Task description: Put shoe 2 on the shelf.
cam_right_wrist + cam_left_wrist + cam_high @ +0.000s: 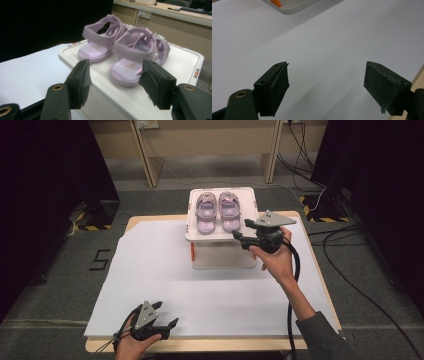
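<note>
A pair of purple sandals stands side by side, heels toward me, on the lid of a white box (249,200) at the back middle of the table: the left sandal (206,212) and the right sandal (230,211). My right gripper (241,230) hovers at the lid's near right corner, open. In the right gripper view its pads (81,77) stand apart just short of the right sandal's (135,57) heel, with the left sandal (98,42) beside it and nothing gripped. My left gripper (167,313) rests open near the table's front left, over bare white sheet (325,37).
A white sheet (200,290) covers the wooden table (320,270). The box has an orange latch (192,251) on its left side. Cables (350,270) lie on the floor to the right. Dark partitions stand on both sides.
</note>
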A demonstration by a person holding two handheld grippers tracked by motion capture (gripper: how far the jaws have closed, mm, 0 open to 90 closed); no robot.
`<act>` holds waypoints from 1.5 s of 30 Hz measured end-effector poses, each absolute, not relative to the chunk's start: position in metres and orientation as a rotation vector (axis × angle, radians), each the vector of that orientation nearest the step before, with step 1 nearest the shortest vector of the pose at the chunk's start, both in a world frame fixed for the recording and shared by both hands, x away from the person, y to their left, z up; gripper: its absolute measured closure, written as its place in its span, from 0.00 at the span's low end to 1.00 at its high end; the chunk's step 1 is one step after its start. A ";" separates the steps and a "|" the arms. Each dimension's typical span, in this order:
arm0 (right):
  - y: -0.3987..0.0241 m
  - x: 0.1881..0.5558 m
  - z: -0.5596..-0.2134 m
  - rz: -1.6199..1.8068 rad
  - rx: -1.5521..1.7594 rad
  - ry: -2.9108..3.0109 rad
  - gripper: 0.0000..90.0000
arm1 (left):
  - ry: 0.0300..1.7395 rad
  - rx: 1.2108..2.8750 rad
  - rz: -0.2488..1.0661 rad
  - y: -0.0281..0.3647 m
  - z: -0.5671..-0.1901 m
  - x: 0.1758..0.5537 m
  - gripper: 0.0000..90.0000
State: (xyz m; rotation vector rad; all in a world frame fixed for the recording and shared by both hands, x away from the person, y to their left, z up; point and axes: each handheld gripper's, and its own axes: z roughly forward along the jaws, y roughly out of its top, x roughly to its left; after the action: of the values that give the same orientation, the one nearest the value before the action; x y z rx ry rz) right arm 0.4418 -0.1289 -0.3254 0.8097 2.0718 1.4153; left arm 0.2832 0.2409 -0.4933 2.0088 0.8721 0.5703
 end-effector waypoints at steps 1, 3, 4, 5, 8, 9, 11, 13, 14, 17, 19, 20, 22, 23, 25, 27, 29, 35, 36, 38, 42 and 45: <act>-0.130 0.439 -0.328 1.416 0.807 2.073 0.45 | 0.872 2.008 0.571 0.241 -0.493 0.283 0.22; -0.131 0.433 -0.332 1.419 0.799 2.073 0.44 | 0.872 2.009 0.571 0.241 -0.493 0.283 0.22; -0.132 0.430 -0.335 1.420 0.796 2.074 0.44 | 0.872 2.010 0.571 0.241 -0.493 0.283 0.22; -0.132 0.427 -0.337 1.424 0.796 2.077 0.44 | 0.872 2.010 0.571 0.241 -0.493 0.283 0.22; -0.135 0.420 -0.345 1.434 0.790 2.085 0.43 | 0.873 2.009 0.570 0.241 -0.494 0.283 0.22; -0.135 0.418 -0.347 1.432 0.791 2.089 0.43 | 0.872 2.011 0.571 0.241 -0.494 0.283 0.22; -0.137 0.414 -0.352 1.437 0.784 2.094 0.43 | 0.873 2.011 0.571 0.241 -0.494 0.283 0.22; -0.137 0.409 -0.357 1.442 0.782 2.095 0.42 | 0.874 2.011 0.570 0.241 -0.494 0.283 0.22; -0.137 0.408 -0.359 1.447 0.782 2.097 0.42 | 0.874 2.011 0.570 0.241 -0.494 0.283 0.21; -0.138 0.402 -0.364 1.431 0.778 2.119 0.42 | 0.871 2.012 0.571 0.241 -0.494 0.283 0.21; -0.137 0.399 -0.367 1.425 0.770 2.127 0.42 | 0.870 2.012 0.571 0.241 -0.493 0.283 0.22; -0.137 0.397 -0.369 1.422 0.769 2.136 0.41 | 0.871 2.012 0.570 0.241 -0.493 0.283 0.22; -0.137 0.395 -0.372 1.420 0.761 2.148 0.41 | 0.873 2.011 0.569 0.241 -0.493 0.283 0.22; -0.137 0.394 -0.373 1.423 0.760 2.153 0.41 | 0.873 2.010 0.568 0.241 -0.493 0.283 0.22; -0.138 0.392 -0.376 1.426 0.755 2.155 0.40 | 0.872 2.010 0.567 0.241 -0.493 0.283 0.21; -0.139 0.389 -0.379 1.432 0.757 2.161 0.40 | 0.870 2.013 0.567 0.240 -0.493 0.283 0.21; -0.140 0.387 -0.381 1.430 0.752 2.172 0.39 | 0.869 2.013 0.564 0.240 -0.493 0.283 0.22; -0.140 0.379 -0.392 1.435 0.759 2.192 0.38 | 0.874 2.013 0.569 0.241 -0.493 0.282 0.21; -0.140 0.378 -0.394 1.440 0.758 2.190 0.38 | 0.877 2.011 0.571 0.241 -0.493 0.282 0.21; -0.140 0.376 -0.398 1.438 0.757 2.203 0.38 | 0.879 2.010 0.574 0.242 -0.493 0.281 0.21; -0.139 0.371 -0.407 1.438 0.755 2.225 0.37 | 0.875 2.017 0.580 0.242 -0.494 0.280 0.21; -0.137 0.368 -0.415 1.428 0.747 2.251 0.37 | 0.878 2.012 0.580 0.242 -0.493 0.280 0.21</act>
State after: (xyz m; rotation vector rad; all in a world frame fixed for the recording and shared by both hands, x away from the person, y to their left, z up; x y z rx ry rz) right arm 0.3681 -0.1372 -0.4152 0.7466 2.2514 1.4282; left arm 0.2801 0.2423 -0.4930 2.0123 0.8782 0.5801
